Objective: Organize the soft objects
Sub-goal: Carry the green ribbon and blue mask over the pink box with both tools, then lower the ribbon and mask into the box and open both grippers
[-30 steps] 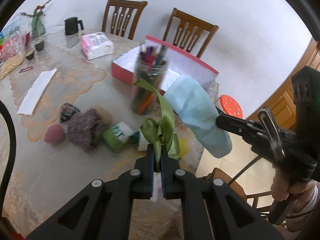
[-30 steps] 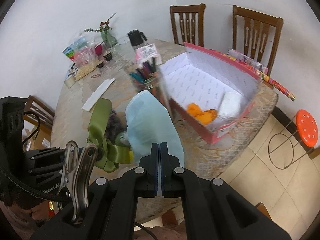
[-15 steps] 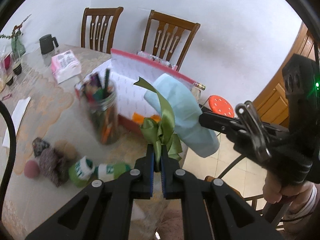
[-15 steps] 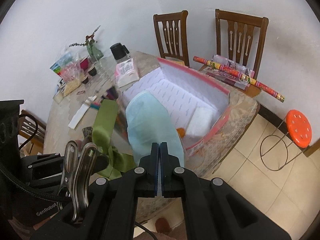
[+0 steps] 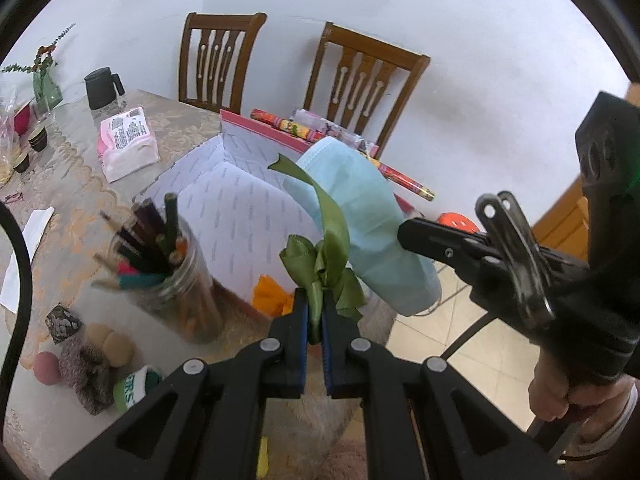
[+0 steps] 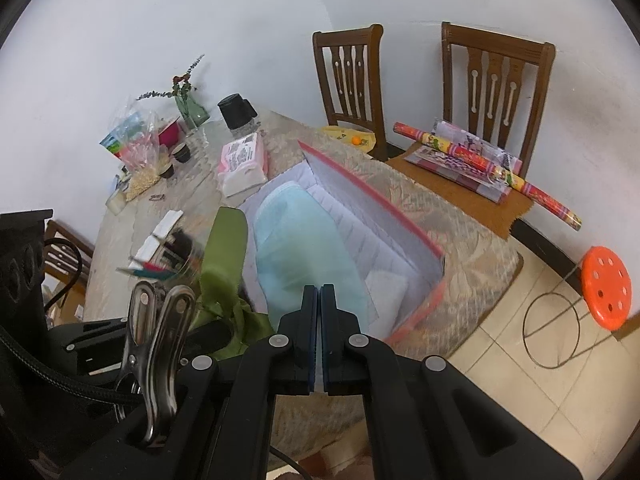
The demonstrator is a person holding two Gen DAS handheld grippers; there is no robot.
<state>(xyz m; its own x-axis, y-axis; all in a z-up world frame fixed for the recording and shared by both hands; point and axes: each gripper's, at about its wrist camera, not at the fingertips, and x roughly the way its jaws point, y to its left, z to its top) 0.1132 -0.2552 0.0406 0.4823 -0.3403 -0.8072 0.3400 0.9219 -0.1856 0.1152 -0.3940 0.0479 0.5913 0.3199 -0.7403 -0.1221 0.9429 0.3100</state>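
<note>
the left gripper has its jaws clamped on the knot of a shiny olive-green satin ribbon bow, whose one long tail curls up and away from the fingertips, and the right gripper has its jaws pressed together on the lower edge of a pale blue pleated paper face mask, which stands up from the jaws like a limp sail. both soft things are carried in the air, side by side and nearly touching, with the ribbon on the left of the mask. what the coming move turns on, as i judge it, is where the open box lies: the pink-rimmed cardboard box lined with white printed paper sits on the tabletop directly ahead of and below both pairs of jaws, its long axis running away from the cameras toward the two brown wooden chairs. in the right wrist view the mask hangs over the box's middle, so the right hand looks the nearer to a drop; the left hand's ribbon is over the near edge of the box, close to the glass jar of coloured pencils (a tall, tippable neighbour worth keeping clear of). an orange cloth and a white folded piece already lie inside, while a knitted bundle, a pink sponge ball and small green rolls wait on the tabletop to the left.
</note>
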